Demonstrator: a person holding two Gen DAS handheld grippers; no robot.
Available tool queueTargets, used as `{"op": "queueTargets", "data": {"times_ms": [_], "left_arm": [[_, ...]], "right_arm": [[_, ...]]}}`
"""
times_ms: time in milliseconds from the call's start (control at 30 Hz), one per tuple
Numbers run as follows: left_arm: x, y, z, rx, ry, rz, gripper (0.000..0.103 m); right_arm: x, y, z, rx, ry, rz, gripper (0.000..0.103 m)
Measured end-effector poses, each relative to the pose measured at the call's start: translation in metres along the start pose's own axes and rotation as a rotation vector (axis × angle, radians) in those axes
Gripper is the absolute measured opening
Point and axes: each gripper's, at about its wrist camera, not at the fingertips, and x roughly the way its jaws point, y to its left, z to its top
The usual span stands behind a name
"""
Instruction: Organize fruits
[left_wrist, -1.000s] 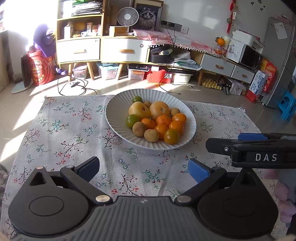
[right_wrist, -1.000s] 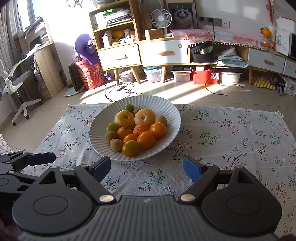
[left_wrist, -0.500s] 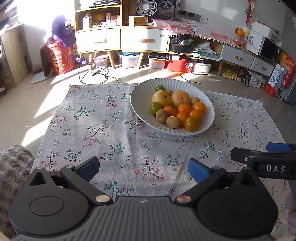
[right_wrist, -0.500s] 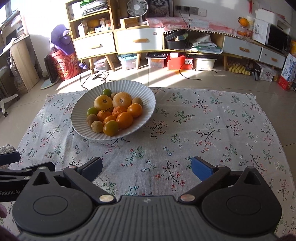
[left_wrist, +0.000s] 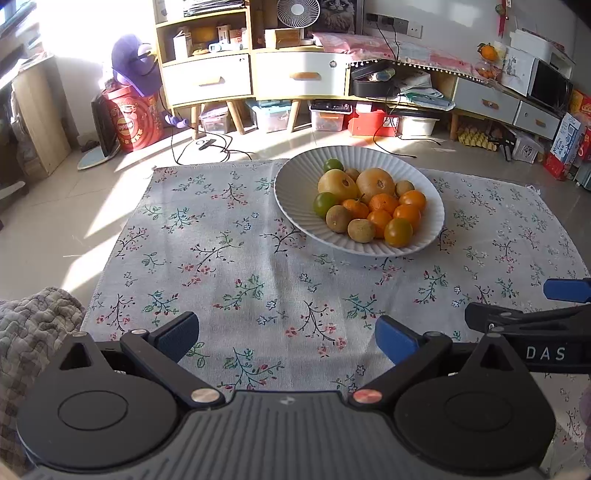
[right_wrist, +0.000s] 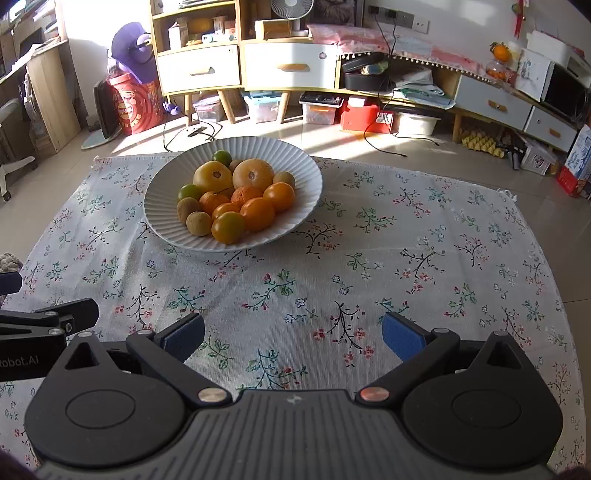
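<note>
A white ribbed bowl (left_wrist: 295, 184) (right_wrist: 162, 206) stands on a floral cloth (left_wrist: 221, 258) (right_wrist: 406, 258) and holds several fruits: two large yellow ones (left_wrist: 375, 182), oranges (right_wrist: 257, 213), green limes (left_wrist: 325, 204) and brown kiwis (right_wrist: 198, 223). My left gripper (left_wrist: 286, 338) hangs open over the bare cloth, well short of the bowl, nothing between its blue pads. My right gripper (right_wrist: 293, 336) is also open and empty above the cloth; the bowl lies ahead to its left. Each gripper's side shows at the edge of the other's view.
The cloth lies on a tiled floor (left_wrist: 55, 229). Beyond it stand a drawer cabinet (left_wrist: 255, 77), storage boxes (right_wrist: 325, 110), a red drum (left_wrist: 129, 118) and loose cables (right_wrist: 192, 133). A quilted fabric (left_wrist: 33, 332) lies at the cloth's near left corner.
Both views have pulled back and tilted, so the bowl now sits farther off and more of the cloth shows. The right gripper's jaws have spread wider.
</note>
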Motion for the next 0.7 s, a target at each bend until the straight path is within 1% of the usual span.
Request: {"op": "queueTargets", "data": {"times_ms": [133, 700], "left_arm": [[0.0005, -0.0007, -0.0019, -0.002, 0.01, -0.004, 0.096], [-0.0012, 0.0015, -0.0018, -0.012, 0.017, -0.009, 0.096]], "right_arm": [[0.0009, 0.0008, -0.0006, 0.01, 0.013, 0.012, 0.102], [0.0003, 0.0011, -0.0005, 0.013, 0.003, -0.003, 0.102]]}}
